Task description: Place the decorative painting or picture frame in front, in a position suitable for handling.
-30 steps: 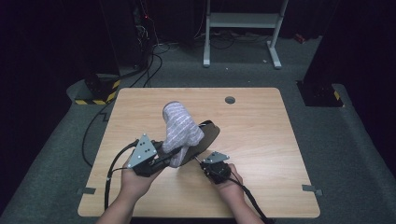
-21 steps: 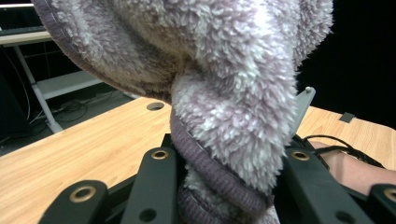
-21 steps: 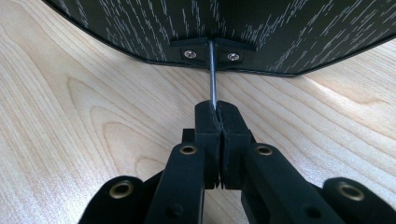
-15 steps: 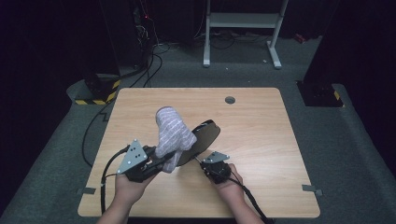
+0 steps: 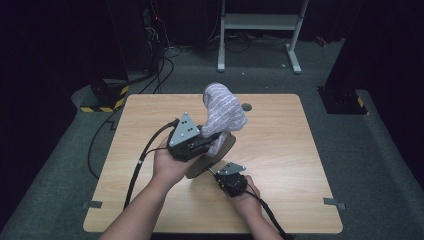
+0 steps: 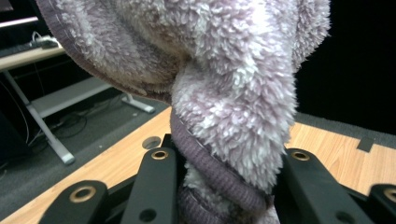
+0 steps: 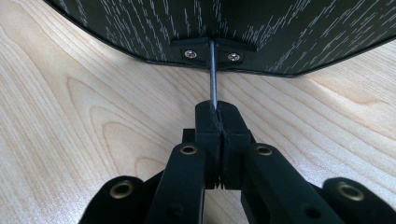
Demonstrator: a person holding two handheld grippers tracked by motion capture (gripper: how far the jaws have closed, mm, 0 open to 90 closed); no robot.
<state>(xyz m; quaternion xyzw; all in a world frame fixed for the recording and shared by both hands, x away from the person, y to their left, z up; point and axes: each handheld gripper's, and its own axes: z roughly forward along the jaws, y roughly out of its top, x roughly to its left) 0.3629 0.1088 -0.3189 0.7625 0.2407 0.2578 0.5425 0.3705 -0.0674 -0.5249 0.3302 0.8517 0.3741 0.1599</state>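
A fluffy lilac-and-white sock [image 5: 222, 114] stands bunched up over the table's middle, drawn over the top of a dark flat board [image 5: 199, 168]. My left gripper [image 5: 211, 139] is shut on the sock's cuff; in the left gripper view the sock [image 6: 233, 88] hangs between the jaws of the left gripper [image 6: 229, 158], its darker hem folded there. A thin metal rod [image 7: 213, 74] is screwed to the board's [image 7: 243, 28] edge. My right gripper [image 7: 218, 114] is shut on that rod, low over the wood. The right gripper [image 5: 218, 173] sits at the board's near end.
The wooden table [image 5: 285, 155] has a round cable hole [image 5: 246, 106] near its far edge and tape marks at the near corners [image 5: 93, 204]. A cable [image 5: 137, 165] trails from the left gripper. A white frame stand [image 5: 260, 22] is on the floor behind.
My left gripper has swung up and to the right with the sock, which now stands higher and farther right over the board. The right gripper has held still on the rod.
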